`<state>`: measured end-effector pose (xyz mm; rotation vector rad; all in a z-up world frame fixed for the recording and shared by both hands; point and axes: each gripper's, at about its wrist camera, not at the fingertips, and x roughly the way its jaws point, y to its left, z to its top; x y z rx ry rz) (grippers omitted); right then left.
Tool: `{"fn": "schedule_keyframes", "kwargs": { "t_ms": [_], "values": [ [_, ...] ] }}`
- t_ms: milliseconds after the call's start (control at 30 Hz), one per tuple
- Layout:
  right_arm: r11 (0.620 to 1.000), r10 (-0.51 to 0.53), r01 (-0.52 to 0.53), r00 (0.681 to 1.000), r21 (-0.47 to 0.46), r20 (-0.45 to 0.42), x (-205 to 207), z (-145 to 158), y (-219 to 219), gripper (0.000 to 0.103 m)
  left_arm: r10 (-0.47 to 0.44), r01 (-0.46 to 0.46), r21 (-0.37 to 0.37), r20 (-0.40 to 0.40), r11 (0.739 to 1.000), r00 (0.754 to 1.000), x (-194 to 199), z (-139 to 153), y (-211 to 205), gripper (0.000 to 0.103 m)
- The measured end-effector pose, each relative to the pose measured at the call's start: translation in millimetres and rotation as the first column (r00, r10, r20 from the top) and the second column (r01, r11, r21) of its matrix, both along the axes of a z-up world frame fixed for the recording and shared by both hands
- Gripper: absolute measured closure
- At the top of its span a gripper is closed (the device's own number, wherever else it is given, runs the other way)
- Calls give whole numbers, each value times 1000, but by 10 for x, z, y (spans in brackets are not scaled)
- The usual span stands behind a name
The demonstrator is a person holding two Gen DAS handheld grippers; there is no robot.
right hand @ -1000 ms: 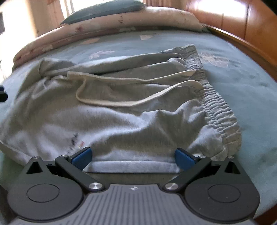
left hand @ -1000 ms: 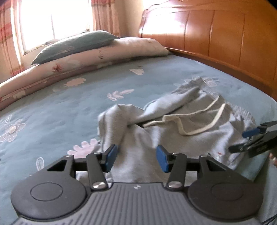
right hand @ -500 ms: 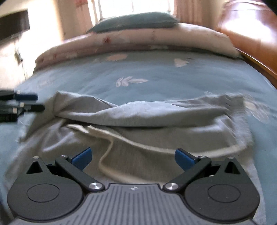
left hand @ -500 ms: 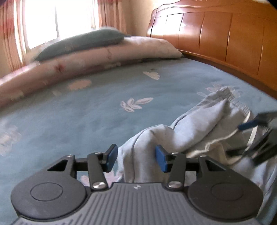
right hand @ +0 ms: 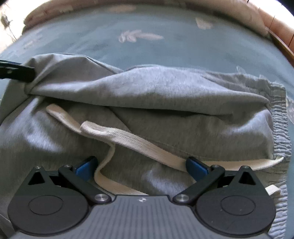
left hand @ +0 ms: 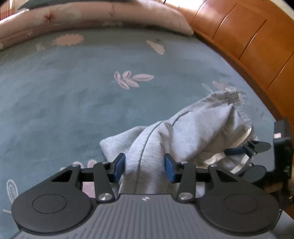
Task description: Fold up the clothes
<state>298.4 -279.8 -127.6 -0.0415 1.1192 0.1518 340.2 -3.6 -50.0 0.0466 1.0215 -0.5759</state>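
The grey shorts (right hand: 165, 103), which a second ago lay spread flat on the bed (left hand: 73, 95) with the drawstring (right hand: 132, 141) looped across the front, now have their far layer drawn over toward the waistband (right hand: 281, 128), so a first fold looks under way, though the cloth is bunched, not flat. They lie near the wooden headboard (left hand: 248, 46), with the pillows (left hand: 91, 14) well beyond. The left tool (left hand: 145, 165) is partly open and its jaws are closing around a raised ridge of the shorts; the left pad seems to touch the cloth, the right pad stands just clear. The right tool (right hand: 141, 165) stands wide open over the drawstring, gripping nothing.
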Motion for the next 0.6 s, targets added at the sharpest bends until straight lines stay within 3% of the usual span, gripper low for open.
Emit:
{"fn": "schedule_keyframes", "kwargs": {
  "t_ms": [300, 400, 433, 500, 600],
  "values": [
    [997, -48, 40, 993, -70, -106, 137, 10, 130, 0, 23, -16, 55, -137, 998, 990, -74, 217, 114, 59],
    [994, -54, 35, 980, -101, -190, 247, 26, 138, 0, 40, -28, 76, -167, 997, 985, -134, 289, 244, 59],
    [994, -63, 40, 973, -106, -223, 278, 65, 145, 2, 48, -36, 73, -174, 997, 984, -164, 327, 314, 59],
    [993, -77, 47, 956, -111, -284, 331, 166, 163, 19, 65, -53, 66, -188, 996, 980, -224, 405, 455, 59],
    [996, -23, -1, 964, -93, -264, 377, 518, 285, 35, 42, -29, 74, -193, 997, 980, -324, 505, 665, 59]
  ]
}}
